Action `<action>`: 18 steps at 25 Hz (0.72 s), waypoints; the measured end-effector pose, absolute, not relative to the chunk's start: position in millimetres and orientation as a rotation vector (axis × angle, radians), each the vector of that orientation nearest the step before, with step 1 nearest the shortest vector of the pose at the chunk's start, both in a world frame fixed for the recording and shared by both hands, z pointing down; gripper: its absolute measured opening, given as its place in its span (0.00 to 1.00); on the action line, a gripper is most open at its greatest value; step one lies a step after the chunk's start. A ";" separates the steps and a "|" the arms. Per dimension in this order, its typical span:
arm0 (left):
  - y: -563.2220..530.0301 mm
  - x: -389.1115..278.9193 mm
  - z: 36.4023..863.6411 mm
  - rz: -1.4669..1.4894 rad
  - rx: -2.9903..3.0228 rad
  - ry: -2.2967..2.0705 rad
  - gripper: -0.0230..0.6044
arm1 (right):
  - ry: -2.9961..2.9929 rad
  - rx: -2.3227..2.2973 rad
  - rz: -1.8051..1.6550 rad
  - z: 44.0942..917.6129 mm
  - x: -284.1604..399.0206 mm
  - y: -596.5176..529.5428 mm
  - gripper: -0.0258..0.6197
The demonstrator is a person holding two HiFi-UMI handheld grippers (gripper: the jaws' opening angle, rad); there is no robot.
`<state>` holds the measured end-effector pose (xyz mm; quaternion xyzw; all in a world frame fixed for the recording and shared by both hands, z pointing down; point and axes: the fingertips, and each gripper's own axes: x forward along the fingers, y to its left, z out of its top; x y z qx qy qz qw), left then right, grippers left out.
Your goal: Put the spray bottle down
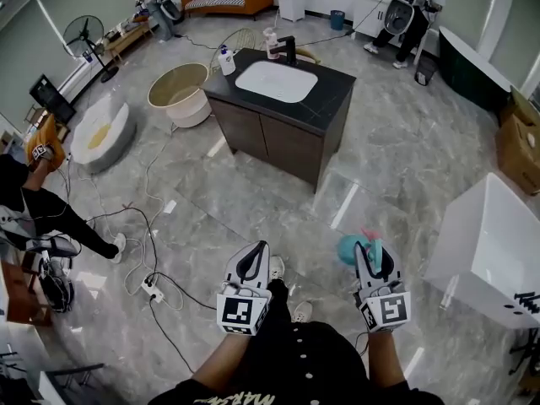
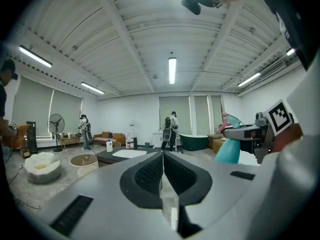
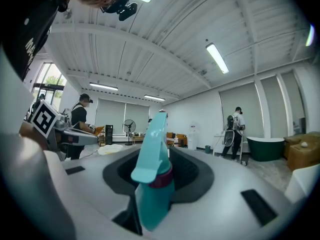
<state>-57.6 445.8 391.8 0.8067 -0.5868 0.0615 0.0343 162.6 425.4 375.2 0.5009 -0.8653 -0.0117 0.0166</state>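
A teal spray bottle [image 3: 154, 181] with a pink collar stands upright between the jaws of my right gripper [image 3: 167, 156], which is shut on its neck. From the head view the bottle [image 1: 353, 247] shows just ahead of that gripper [image 1: 371, 256], carried above the floor. It also appears at the right of the left gripper view as a teal shape [image 2: 231, 150]. My left gripper [image 2: 162, 159] points level with its jaws pressed together and nothing between them; it sits at lower centre in the head view [image 1: 251, 260]. A dark vanity counter [image 1: 333, 87] with a white sink [image 1: 276, 81] stands ahead.
On the counter stand a black tap [image 1: 287, 49] and a white soap bottle [image 1: 226, 61]. A round tub [image 1: 179, 94] lies left of the vanity, a white bathtub [image 1: 485, 243] at the right. Cables and a power strip [image 1: 152, 289] trail on the floor. A person [image 1: 413, 7] stands at the back.
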 end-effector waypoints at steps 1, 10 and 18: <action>442.1 -56.8 391.9 0.185 2.482 -1.802 0.06 | -2.689 1.556 -0.035 375.7 162.9 422.2 0.23; 382.6 -51.4 392.0 0.146 2.542 -1.737 0.06 | -2.667 1.568 -0.046 375.2 158.2 369.1 0.23; 302.4 -76.5 386.9 0.122 2.554 -1.729 0.06 | -2.656 1.566 -0.093 364.6 131.5 290.3 0.23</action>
